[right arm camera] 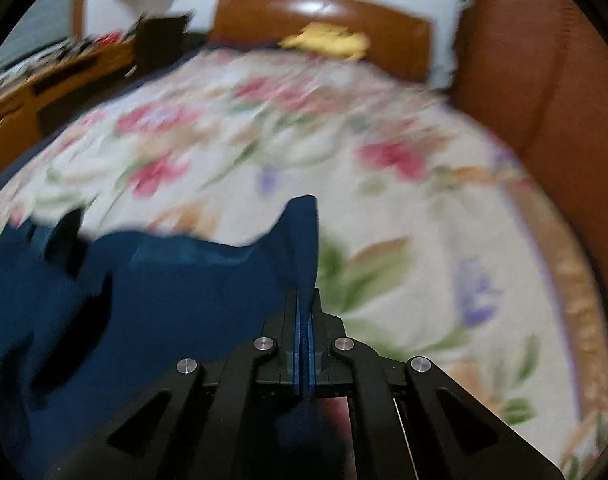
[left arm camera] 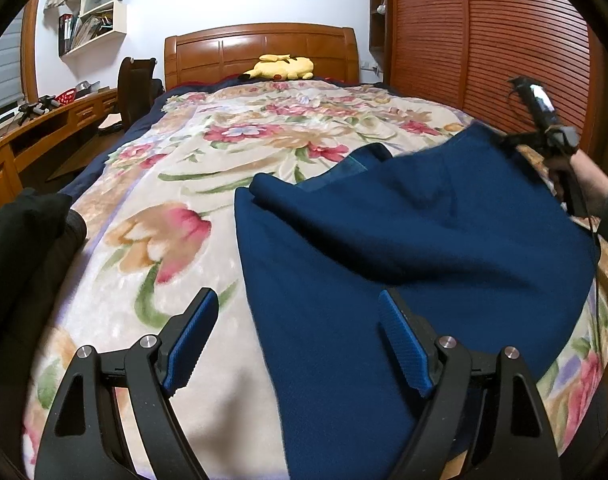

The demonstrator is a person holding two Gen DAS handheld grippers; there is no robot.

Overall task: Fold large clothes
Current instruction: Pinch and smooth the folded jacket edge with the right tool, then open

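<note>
Presently: blue garment (left arm camera: 384,248) on bed (left arm camera: 175,184), right edge; right gripper (right arm camera: 304,320) clamps its corner, raised for folding; left gripper (left arm camera: 299,332) spread, empty.

- Garment (left arm camera: 404,240): spread on the blanket (left arm camera: 175,184), toward the bed's right side.
- Left gripper (left arm camera: 299,336): above the garment's near left edge, one finger over the blanket, the other over the garment.
- Right gripper (right arm camera: 304,320): at the garment's far right corner, which is lifted off the blanket.
- Plush toy (left arm camera: 281,67): at the far end, before the headboard (left arm camera: 259,46).
- Desk (left arm camera: 43,128): left of the bed.
- Wardrobe (left arm camera: 484,40): right of the bed.
</note>
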